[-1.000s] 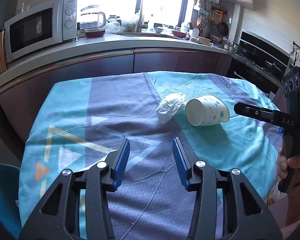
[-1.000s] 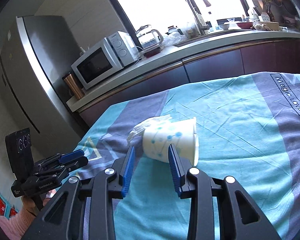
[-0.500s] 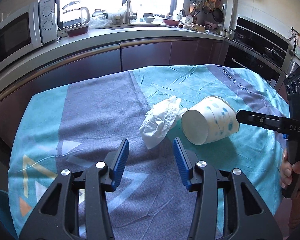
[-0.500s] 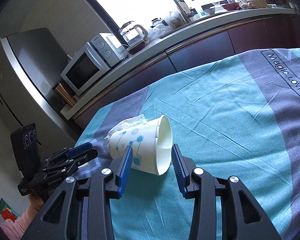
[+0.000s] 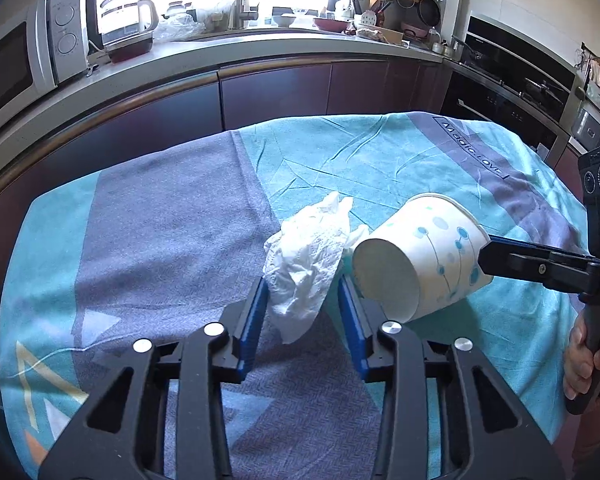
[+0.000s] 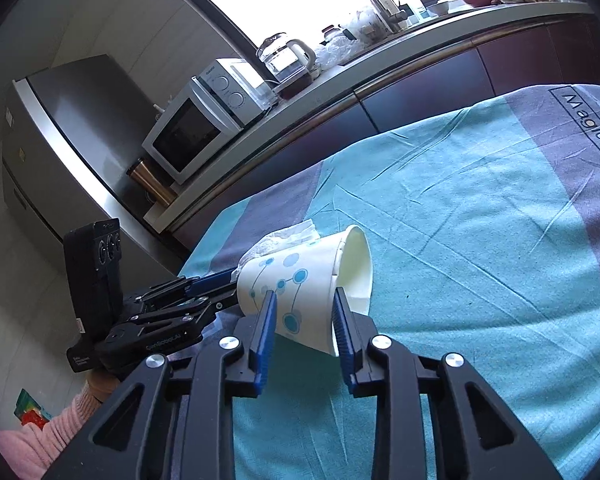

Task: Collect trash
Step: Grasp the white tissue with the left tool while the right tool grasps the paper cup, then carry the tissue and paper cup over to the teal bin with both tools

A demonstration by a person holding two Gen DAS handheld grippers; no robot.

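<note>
A white paper cup (image 5: 424,264) with blue dots is tipped on its side, base toward the left wrist camera. It also shows in the right wrist view (image 6: 312,288). My right gripper (image 6: 305,300) has its blue fingers on either side of the cup and holds it tilted off the cloth. A crumpled white tissue (image 5: 308,264) lies on the cloth just left of the cup. My left gripper (image 5: 302,292) is open, its fingers on either side of the tissue's near end. The tissue peeks out behind the cup in the right wrist view (image 6: 288,238).
The table is covered by a teal and grey cloth (image 5: 172,232). Beyond it runs a kitchen counter (image 5: 260,46) with a microwave (image 5: 24,60), kettle (image 5: 126,20) and sink. An oven (image 5: 520,92) stands at the right. A fridge (image 6: 72,152) stands beside the counter.
My left gripper has moved forward so the tissue now sits between its fingers. My right gripper has closed in on the cup and lifted and tilted it.
</note>
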